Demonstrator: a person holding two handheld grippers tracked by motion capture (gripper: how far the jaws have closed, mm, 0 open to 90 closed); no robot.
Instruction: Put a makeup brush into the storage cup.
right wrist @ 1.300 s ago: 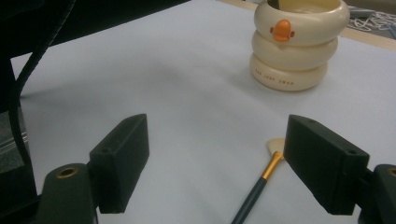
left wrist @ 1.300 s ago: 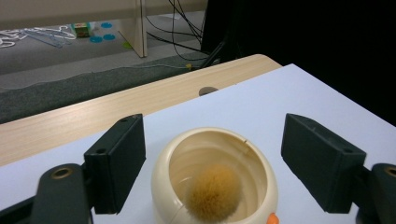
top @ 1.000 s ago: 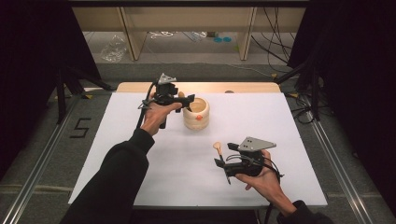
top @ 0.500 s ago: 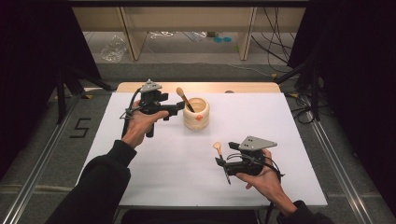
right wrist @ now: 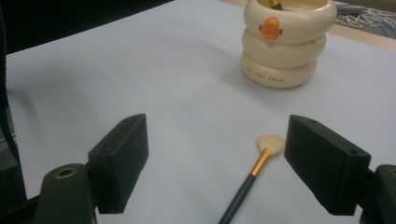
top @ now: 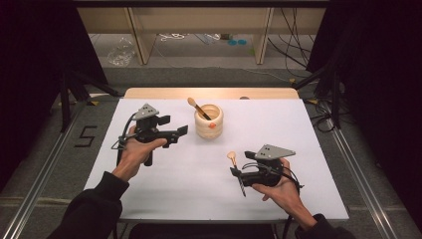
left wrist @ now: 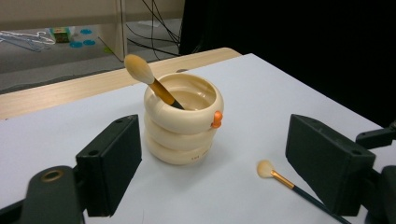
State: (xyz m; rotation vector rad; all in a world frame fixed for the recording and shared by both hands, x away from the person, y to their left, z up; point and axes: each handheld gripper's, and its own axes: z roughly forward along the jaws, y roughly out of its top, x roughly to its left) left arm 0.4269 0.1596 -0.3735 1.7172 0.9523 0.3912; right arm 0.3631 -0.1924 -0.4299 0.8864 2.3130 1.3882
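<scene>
A cream ringed cup with a small orange duck bill stands at the table's back centre. A make-up brush leans in it, tuft up. My left gripper hovers open just left of the cup, holding nothing. In the left gripper view the cup and its brush sit beyond the open jaws. A second brush, dark-handled with a gold ferrule, lies flat on the table. My right gripper is open around it. In the right gripper view that brush lies between the spread jaws, nearer the right one.
The white table top ends in a wooden strip at the back. Beyond it are shelf legs and loose cables on the floor. Dark curtains stand on both sides.
My left gripper has pulled back to the left, away from the cup, leaving the brush standing in it. The right gripper and the lying brush have not moved.
</scene>
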